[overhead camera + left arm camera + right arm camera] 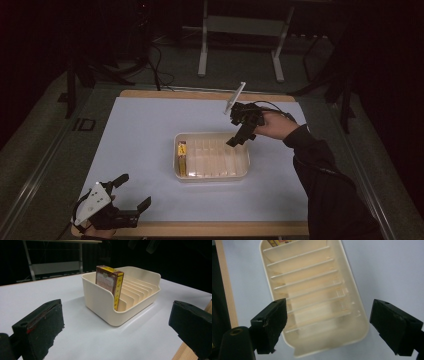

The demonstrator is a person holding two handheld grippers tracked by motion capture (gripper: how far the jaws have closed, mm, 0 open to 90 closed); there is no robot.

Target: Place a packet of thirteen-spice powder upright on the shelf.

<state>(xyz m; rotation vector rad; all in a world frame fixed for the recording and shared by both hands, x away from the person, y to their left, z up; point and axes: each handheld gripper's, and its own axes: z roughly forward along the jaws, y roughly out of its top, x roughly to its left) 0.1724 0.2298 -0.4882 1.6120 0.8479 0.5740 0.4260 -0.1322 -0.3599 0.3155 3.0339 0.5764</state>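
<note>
Right gripper: hanging above the table, jaws spread wide, pinching nothing, pointing down at the cream slotted tray lying directly beneath and slightly ahead of the fingertips. Looking along those jaws, seeing the tray's rounded near end sitting between the two black pads, well below them, with thin dividers running crosswise. Left gripper: resting low at the table edge, well apart from the tray, jaws likewise spread and empty, facing the tray's end wall from the side.

Standing upright in the slot farthest from the right gripper and nearest the left one: a small printed box, red-brown on its face and yellow on its edge, leaning on nothing visible, rising above the rim.

Judging the box as light cardboard, stiff enough for a gentle pinch across its two broad faces, yet likely denting under hard squeezing; probably smooth-surfaced, so gripping near the exposed top edge and lifting straight up along the slot. Judging the tray as light, rigid plastic, smooth and prone to sliding on the table covering; taking it by one long wall, one pad inside and one outside, or bracing it while pulling the box. Treating the thin dividers as the weakest part, keeping the pads off them.
</note>
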